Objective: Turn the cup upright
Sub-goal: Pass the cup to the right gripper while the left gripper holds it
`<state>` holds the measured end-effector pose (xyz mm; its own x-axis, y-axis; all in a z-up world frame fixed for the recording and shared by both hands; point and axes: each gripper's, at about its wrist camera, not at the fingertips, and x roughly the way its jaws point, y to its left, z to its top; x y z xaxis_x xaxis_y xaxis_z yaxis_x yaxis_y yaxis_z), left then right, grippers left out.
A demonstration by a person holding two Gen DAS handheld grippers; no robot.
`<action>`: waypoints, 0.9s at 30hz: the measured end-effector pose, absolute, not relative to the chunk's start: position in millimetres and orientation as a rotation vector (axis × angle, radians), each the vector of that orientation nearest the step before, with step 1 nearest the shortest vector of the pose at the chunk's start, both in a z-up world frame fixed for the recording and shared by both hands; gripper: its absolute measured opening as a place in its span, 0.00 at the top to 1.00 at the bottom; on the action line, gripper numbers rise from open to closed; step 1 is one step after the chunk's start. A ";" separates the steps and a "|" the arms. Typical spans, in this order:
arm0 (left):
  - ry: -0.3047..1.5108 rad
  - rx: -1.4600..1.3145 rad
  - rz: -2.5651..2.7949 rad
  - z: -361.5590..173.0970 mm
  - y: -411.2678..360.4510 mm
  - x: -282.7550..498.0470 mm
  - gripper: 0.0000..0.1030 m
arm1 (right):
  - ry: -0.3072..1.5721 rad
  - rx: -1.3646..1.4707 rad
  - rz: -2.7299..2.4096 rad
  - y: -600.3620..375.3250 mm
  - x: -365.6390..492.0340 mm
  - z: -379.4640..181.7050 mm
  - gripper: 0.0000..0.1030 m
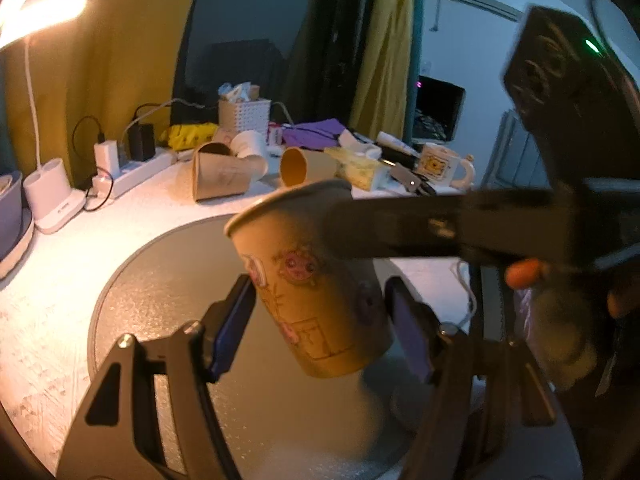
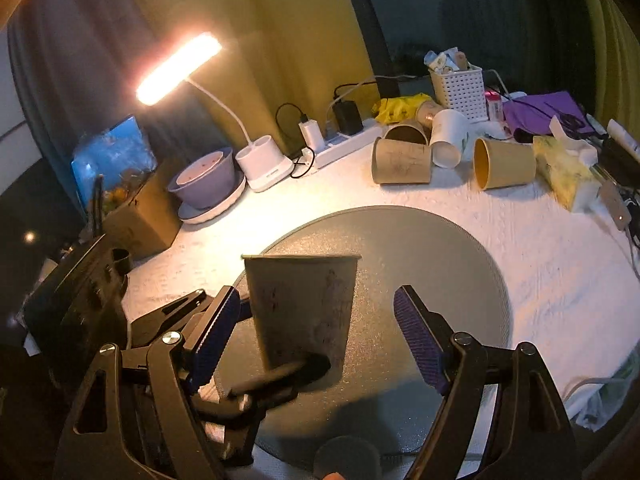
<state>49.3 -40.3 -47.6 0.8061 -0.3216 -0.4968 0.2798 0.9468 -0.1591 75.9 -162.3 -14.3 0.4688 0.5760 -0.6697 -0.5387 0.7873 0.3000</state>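
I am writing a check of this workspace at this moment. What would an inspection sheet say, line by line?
Surface: table with white cloth, with a round grey mat in the middle.
Job's things: paper cup, rim up, slightly tilted, over the mat.
Clutter: two brown cups lying on their sides, white basket, tissue pack, bowl.
Grippers: left gripper appears shut on the paper cup's lower part; right gripper open, its fingers on either side of the cup.
Cables: power strip with chargers, and a black cable, at the back edge.
Surroundings: lit desk lamp, yellow curtain.
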 end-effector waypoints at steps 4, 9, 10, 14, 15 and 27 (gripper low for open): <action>0.510 -0.035 -0.345 -46.1 -50.8 39.3 0.34 | 0.869 0.046 0.713 -160.6 76.1 -19.0 0.20; 0.483 0.018 -0.363 -46.3 -61.1 31.1 0.34 | 0.901 0.058 0.731 -163.5 80.3 -25.0 0.20; 0.475 0.029 -0.367 -45.9 -62.9 29.3 0.34 | 0.909 0.067 0.734 -165.4 82.0 -25.9 0.20; 0.459 0.063 -0.385 -45.4 -68.5 24.3 0.34 | 0.926 0.090 0.755 -170.2 83.9 -28.6 0.20; 0.457 0.066 -0.389 -45.2 -69.3 23.5 0.34 | 0.929 0.092 0.760 -170.8 84.0 -29.1 0.20; 0.467 0.084 -0.372 -46.2 -74.1 20.4 0.31 | 0.931 0.069 0.793 -172.0 85.1 -29.7 0.33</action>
